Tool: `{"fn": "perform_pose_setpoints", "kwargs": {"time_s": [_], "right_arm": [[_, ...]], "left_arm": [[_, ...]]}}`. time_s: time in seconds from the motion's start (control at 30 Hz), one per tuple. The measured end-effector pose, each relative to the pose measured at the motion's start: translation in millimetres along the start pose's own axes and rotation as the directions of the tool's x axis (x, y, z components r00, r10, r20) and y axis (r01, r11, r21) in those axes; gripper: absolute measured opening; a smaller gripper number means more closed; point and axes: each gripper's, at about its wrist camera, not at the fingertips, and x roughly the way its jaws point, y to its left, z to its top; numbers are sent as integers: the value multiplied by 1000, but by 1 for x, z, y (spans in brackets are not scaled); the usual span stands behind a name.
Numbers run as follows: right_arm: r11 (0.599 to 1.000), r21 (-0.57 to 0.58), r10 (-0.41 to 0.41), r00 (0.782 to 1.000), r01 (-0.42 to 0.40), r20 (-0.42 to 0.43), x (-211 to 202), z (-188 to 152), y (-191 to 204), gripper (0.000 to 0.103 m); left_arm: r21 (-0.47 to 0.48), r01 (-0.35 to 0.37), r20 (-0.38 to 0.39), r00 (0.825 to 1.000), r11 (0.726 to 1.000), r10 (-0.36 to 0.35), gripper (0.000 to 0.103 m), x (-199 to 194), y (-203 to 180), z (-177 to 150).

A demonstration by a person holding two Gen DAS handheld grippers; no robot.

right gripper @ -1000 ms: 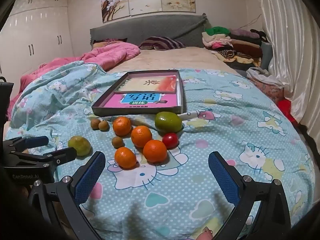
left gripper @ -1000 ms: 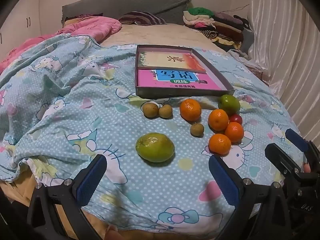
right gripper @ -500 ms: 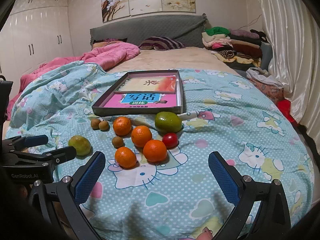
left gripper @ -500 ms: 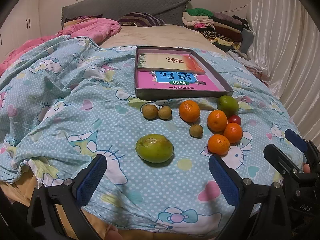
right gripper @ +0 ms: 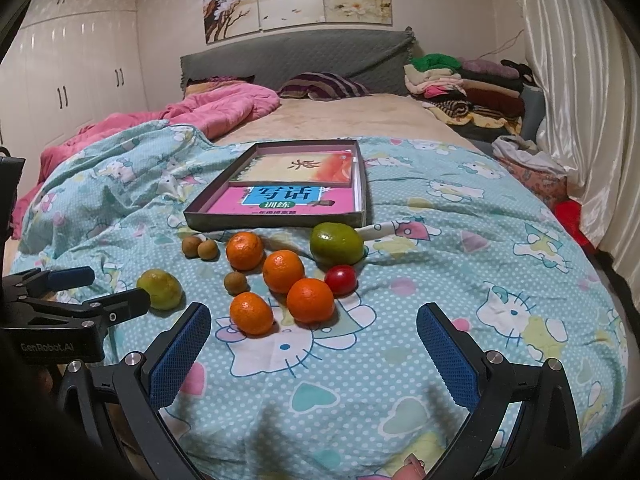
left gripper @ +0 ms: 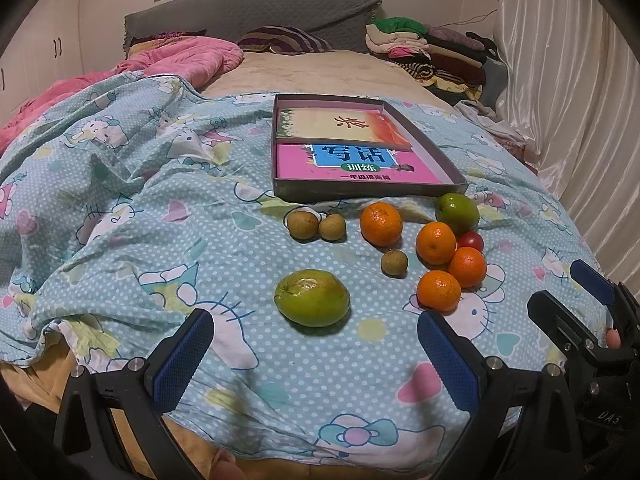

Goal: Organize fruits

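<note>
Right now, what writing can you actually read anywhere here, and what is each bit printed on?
"写话": big characters on the pink book in the tray.
"训练": green band just below, same book.
"一年级提高篇": small line under that; reads roughly so, partly blurred.
One large red character on the cream book: too stylised to read surely.
"GenRobot.AI": on the left gripper body.
"DAS": on the right gripper body.
Wall pictures: script too small.

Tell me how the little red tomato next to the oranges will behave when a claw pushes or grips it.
The red tomato looks round and glossy, so it would probably roll and may slip between pads. Its skin seems thin; a hard squeeze could split it. The soft quilt may damp rolling.
</note>
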Motion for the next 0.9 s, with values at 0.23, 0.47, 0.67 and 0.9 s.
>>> {"fn": "perform_pose_setpoints", "kwargs": {"time_s": [0.23,0.47,0.67,0.9], "right_arm": [[1000,1,-1,1000,1,0,0,0,-1,103],[1000,3,2,1000,-2,2,0,0,-1,103],[1000,6,4,1000,-4,1,1,0,-1,103],[1000,4,3,1000,-3,-8,4,-1,-1,103]], "left_arm": [[-1,-2,-2,1000,1000,2,103,-1,2,1],[-2,-3,-1,1000,1000,3,103,-2,4,1],[-3,-6,-4,1000,1000,6,102,-1,5,3],[-12,-1,-21,1000,1000,1,102,8,10,3]]}}
